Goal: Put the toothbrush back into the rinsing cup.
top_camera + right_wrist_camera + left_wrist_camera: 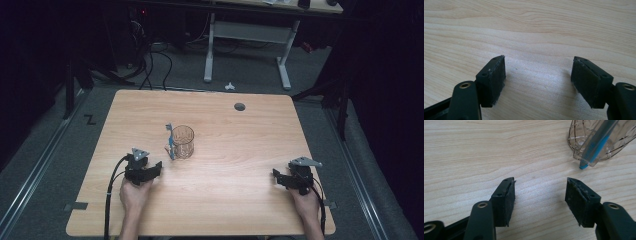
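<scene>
High view, near edge: two forearms come in from the bottom, each hand holding a gripper low over the wooden table (240,200).
Left hand (134,194): close to the table's near edge, left of centre, wrapped round the back of its gripper.
Left gripper (156,167): released, jaws wide apart with bare wood between them; it points toward the glass and sits just short of it, not touching.
Left gripper view: the left gripper (540,192) shows both black pads spread, nothing in the gap; the base of the glass (599,142) stands ahead and to the right of the right-hand jaw.
Right hand (306,200): near the table's right front corner, well apart from the glass.
Right gripper (276,176): released, jaws open and holding nothing.
Right gripper view: the right gripper (537,72) has plain table (529,30) between and beyond its pads.
Cables: a black cable (111,200) trails from the left gripper back over the near edge.
Glass (182,142): a clear patterned tumbler, upright, left of the table's middle.
Toothbrush (170,142): blue and clear, leaning against the left side of the glass; from above it seems to rest outside the rim, though that is hard to be sure of. In the left gripper view the toothbrush (596,145) has its blue lower end on the wood beside the glass base.
Farther back: a dark round hole (239,106) in the tabletop near the far edge.
Beyond the table: white legs of another desk (250,35) on the grey floor.
</scene>
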Action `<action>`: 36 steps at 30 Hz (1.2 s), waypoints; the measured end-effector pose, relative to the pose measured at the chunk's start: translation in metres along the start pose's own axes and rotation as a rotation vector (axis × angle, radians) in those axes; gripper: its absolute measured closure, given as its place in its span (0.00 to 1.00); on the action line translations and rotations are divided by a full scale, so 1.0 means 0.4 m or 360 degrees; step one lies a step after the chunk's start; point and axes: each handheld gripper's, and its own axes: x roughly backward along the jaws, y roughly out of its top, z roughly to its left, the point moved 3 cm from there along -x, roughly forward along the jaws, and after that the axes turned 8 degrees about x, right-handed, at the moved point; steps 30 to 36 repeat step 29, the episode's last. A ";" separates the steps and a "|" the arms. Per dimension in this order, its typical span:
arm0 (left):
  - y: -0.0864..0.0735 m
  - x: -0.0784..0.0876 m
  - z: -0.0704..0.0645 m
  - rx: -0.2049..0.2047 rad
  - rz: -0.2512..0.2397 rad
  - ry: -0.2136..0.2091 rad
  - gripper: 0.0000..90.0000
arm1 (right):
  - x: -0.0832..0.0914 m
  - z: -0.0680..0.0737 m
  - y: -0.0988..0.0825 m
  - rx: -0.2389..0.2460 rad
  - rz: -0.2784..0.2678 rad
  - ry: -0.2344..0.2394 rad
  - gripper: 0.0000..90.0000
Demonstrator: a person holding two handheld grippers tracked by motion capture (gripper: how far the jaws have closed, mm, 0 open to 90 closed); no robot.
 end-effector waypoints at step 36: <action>-0.011 -0.005 -0.014 -0.0058 -0.0033 0.0091 0.40 | 0.000 0.000 0.000 0.0001 -0.0001 0.0000 0.31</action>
